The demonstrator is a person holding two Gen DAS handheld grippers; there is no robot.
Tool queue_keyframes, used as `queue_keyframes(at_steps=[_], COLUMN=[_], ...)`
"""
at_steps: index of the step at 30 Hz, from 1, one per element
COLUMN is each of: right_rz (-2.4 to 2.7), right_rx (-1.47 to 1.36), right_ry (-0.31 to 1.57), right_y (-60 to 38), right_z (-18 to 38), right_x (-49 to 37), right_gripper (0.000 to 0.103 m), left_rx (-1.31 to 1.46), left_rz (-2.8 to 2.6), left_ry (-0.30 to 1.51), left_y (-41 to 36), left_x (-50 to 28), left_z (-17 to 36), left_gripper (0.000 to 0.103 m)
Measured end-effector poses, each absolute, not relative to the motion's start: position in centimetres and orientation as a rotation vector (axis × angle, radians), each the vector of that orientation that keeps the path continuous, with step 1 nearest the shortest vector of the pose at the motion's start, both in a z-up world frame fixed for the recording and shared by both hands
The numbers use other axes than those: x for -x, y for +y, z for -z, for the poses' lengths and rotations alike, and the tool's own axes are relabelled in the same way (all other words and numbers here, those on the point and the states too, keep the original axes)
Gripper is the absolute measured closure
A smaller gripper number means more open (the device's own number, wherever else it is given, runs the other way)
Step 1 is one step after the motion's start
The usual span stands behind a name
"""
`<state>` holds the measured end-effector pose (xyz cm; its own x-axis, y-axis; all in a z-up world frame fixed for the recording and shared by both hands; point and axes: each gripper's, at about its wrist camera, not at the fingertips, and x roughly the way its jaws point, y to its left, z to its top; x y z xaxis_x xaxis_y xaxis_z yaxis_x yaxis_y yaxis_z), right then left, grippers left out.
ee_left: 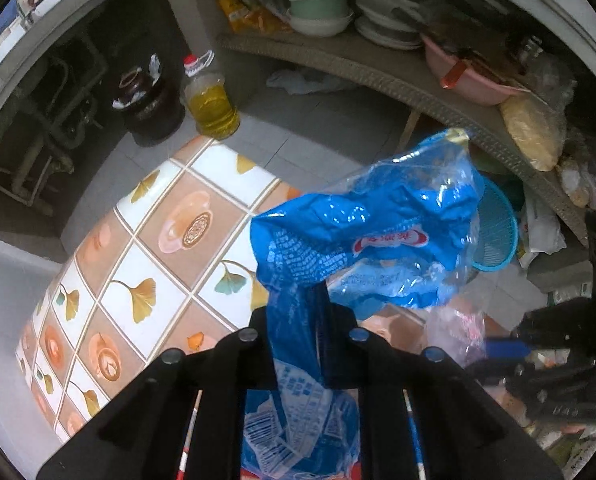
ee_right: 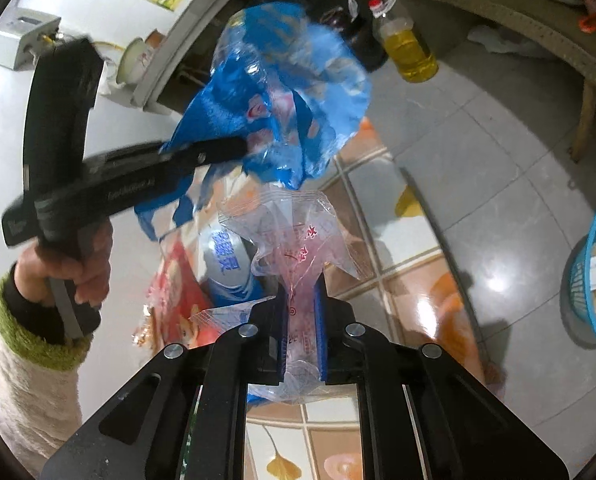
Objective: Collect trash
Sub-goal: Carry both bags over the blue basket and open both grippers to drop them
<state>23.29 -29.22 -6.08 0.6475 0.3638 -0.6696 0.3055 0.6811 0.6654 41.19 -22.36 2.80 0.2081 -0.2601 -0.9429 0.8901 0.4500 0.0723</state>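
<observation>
Left gripper (ee_left: 302, 320): jaws closed on the blue bag (ee_left: 370, 236), pinching a twisted neck of it. From the pinch the bag runs forward along the fingers and flares into a crumpled head, clear of the table (ee_left: 146, 240); its printed tail hangs back under the gripper body. Long axis roughly in line with the fingers.

Right gripper (ee_right: 300, 312): jaws closed on the clear bag (ee_right: 290, 232), blue pads pressing thin film. This bag likewise stands out ahead of the jaws, long axis along the fingers, open end fanned out away from them.

Bin (ee_right: 594, 276) stands on the floor, beyond the table edge, to the right of the right jaws. Judgement: right gripper is nearer the bin; the left must cross farther. More wrappers (ee_right: 178, 280) lie on the table below both bags.
</observation>
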Motion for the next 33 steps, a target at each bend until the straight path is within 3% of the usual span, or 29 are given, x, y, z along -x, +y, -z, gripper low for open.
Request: queue_keyframes(at_steps=[8,15,23,33], right_rz=[0.039,0.201,0.372,0.504], right_rx=[-0.912,-1.004,-1.129,-1.347], right_ry=[0.797,0.705,0.671,0.705], right_y=[-32.7,-37.3,-41.9,-47.8], right_z=[4.9,5.6,9.0,17.3], right_x=[-17.1,-9.9,-3.5,1.5], right_gripper=[0.093,0.093,0.093,0.093], left_rx=[-0.693,-0.736,-0.774,-0.764], left_rz=[0.986,1.102,1.201,1.16], left_ry=[1.022,1.023,1.146,1.41], left_y=[-24.2,-30.4,-39.1,-48.0], left_x=[-36.6,-31.1,-25.2,-21.6], left_z=[-5.1,-3.3,3.0,14.5], left_gripper=[0.091,0.091,0.091,0.091])
